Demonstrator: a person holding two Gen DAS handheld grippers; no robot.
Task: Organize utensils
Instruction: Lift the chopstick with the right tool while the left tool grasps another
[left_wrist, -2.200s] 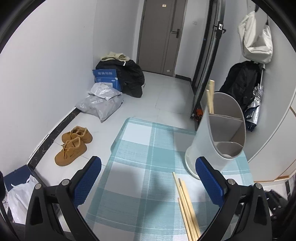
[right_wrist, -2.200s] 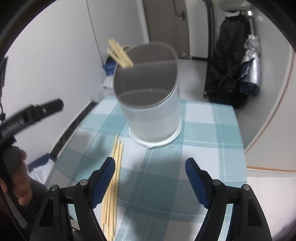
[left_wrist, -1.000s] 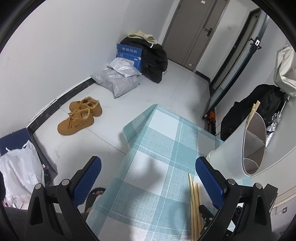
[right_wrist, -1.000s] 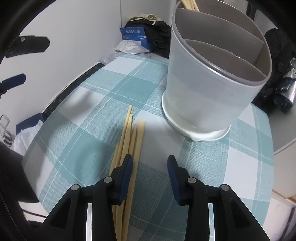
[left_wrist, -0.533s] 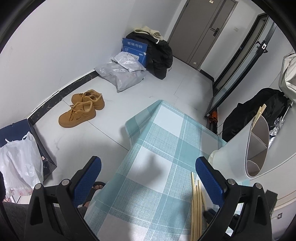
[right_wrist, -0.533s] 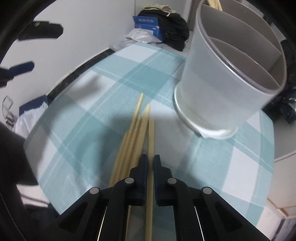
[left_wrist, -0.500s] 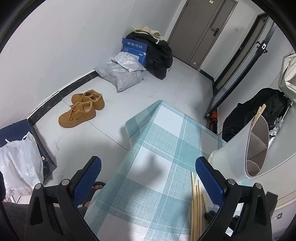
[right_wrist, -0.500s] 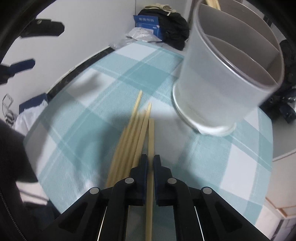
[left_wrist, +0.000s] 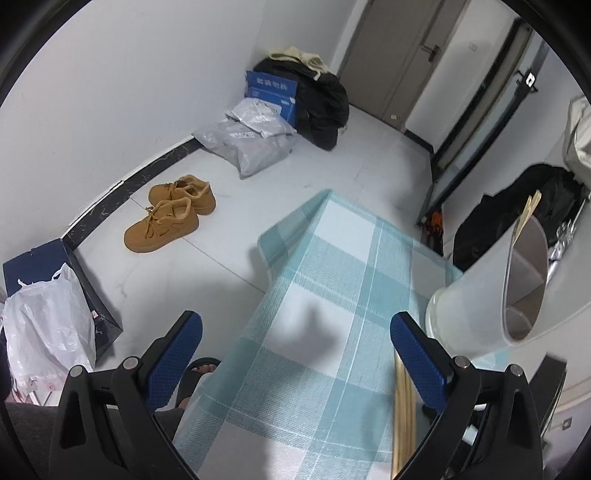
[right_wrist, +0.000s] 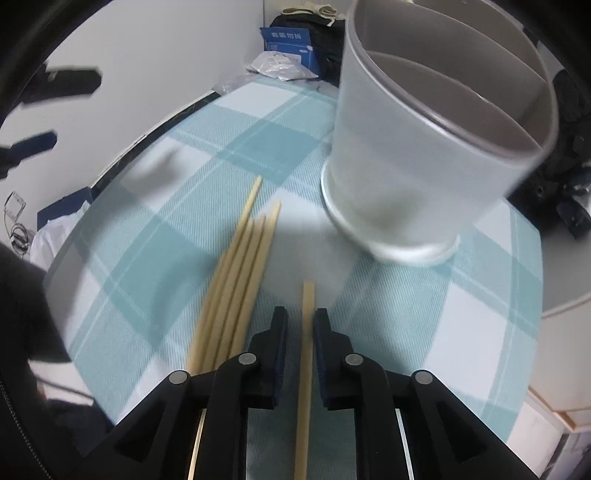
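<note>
the step in hand looks like the pick-up of one chopstick (right_wrist: 307, 332) for the divided holder (right_wrist: 436, 147). the right gripper (right_wrist: 300, 325) points steeply down at the counter (right_wrist: 480, 314), its fingers (right_wrist: 279, 332) drawn narrow with the single chopstick lying in the slot between them. those fingers have just been opening a little, and a thin gap shows on each side of the stick, so the pads do not look to be pressing on it — a re-seat rather than a firm hold, i judge.

the single chopstick lies on the checked cloth just in front of the holder's base, apart from the four loose chopsticks (right_wrist: 240, 273) that lie bunched to its left. its long axis runs straight along the gripper's own line, its blunt far end towards the holder; the bundle slants a little, tips fanned up and to the right.

the left gripper (left_wrist: 295, 354) hovers beside the counter edge with its fingers wide and nothing between them. its view shows the holder with chopsticks already in holder (left_wrist: 528, 210) standing out of one compartment.

next the move calls for closing squarely on the stick, lifting it, tipping it upright and lowering it into that same compartment — a slack grip would let it swing or slide out.
</note>
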